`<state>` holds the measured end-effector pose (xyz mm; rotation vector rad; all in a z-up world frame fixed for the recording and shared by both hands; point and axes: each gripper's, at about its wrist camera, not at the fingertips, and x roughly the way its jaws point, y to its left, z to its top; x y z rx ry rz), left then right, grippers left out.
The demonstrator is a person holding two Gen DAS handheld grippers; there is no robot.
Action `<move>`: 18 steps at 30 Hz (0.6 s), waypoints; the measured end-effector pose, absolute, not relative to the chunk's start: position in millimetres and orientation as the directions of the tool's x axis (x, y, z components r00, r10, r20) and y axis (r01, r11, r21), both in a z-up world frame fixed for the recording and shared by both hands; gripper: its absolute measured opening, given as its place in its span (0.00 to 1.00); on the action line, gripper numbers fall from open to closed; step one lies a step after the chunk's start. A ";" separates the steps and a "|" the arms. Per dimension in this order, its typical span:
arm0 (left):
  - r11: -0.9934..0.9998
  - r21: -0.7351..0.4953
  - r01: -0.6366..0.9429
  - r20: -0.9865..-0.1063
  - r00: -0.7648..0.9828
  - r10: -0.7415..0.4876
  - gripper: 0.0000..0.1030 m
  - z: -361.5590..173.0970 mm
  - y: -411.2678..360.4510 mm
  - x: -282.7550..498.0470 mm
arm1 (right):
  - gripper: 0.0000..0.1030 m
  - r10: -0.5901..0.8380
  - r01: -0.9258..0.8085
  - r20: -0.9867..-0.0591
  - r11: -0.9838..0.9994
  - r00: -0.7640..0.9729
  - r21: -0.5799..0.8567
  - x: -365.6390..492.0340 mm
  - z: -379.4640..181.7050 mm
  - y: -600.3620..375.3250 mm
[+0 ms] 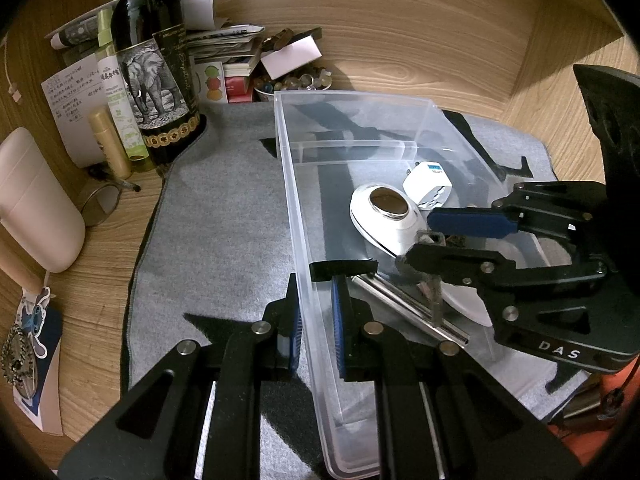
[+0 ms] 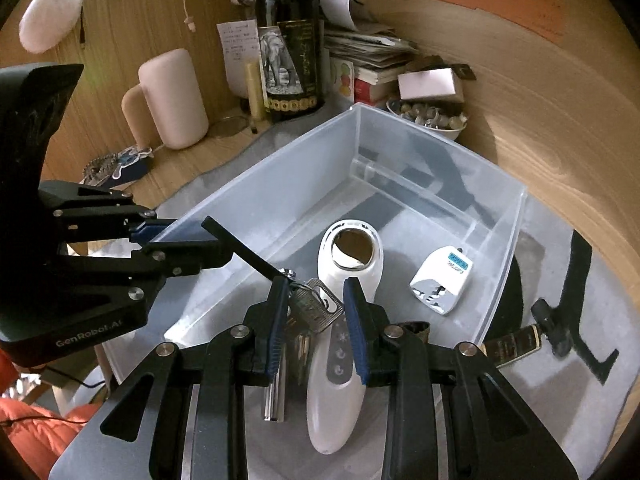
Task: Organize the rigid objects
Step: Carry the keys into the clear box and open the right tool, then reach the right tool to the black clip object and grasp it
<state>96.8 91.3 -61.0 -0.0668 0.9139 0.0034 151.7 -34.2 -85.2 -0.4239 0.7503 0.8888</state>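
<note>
A clear plastic bin [image 1: 304, 216] [image 2: 500, 248] sits on a grey mat. Inside lie a white handheld device [image 1: 386, 210] [image 2: 340, 336], a white travel adapter [image 1: 428, 190] [image 2: 442, 280] and metal tubes [image 1: 408, 308] [image 2: 276, 396]. My left gripper [image 1: 316, 320] [image 2: 188, 236] is closed on the bin's left wall, one finger inside and one outside. My right gripper [image 2: 316, 300] [image 1: 436, 240] is open over the bin, with a bunch of keys [image 2: 316, 308] [image 1: 430, 280] between its fingers; whether they touch the fingers is unclear.
A dark wine bottle [image 1: 154, 64] [image 2: 292, 40], small tubes, papers and a bowl of beads [image 2: 434, 118] stand behind the bin. A pink speaker [image 2: 174, 98] stands at the left. A dark clip-like object [image 2: 516, 342] lies on the mat right of the bin.
</note>
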 end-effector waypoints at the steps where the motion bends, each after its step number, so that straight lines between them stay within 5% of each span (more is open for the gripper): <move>1: 0.998 -0.056 -0.031 -0.791 0.611 -0.025 0.11 -60.7 90.6 97.4 | 0.25 0.537 -0.816 -0.736 0.577 0.412 -0.036 151.0 -84.7 -34.7; 6: 0.998 -0.056 -0.032 -0.791 0.611 -0.025 0.11 -60.4 90.0 98.1 | 0.26 0.538 -0.809 -0.722 0.585 0.435 -0.052 150.4 -78.8 -38.5; 10: 0.998 -0.056 -0.031 -0.791 0.611 -0.025 0.11 -60.4 90.0 98.1 | 0.46 0.541 -0.791 -0.690 0.607 0.480 -0.074 148.7 -68.3 -45.9; 18: 0.998 -0.057 -0.031 -0.791 0.612 -0.026 0.11 -60.5 90.2 97.7 | 0.64 0.533 -0.681 -0.551 0.727 0.642 -0.090 158.7 -22.5 -87.7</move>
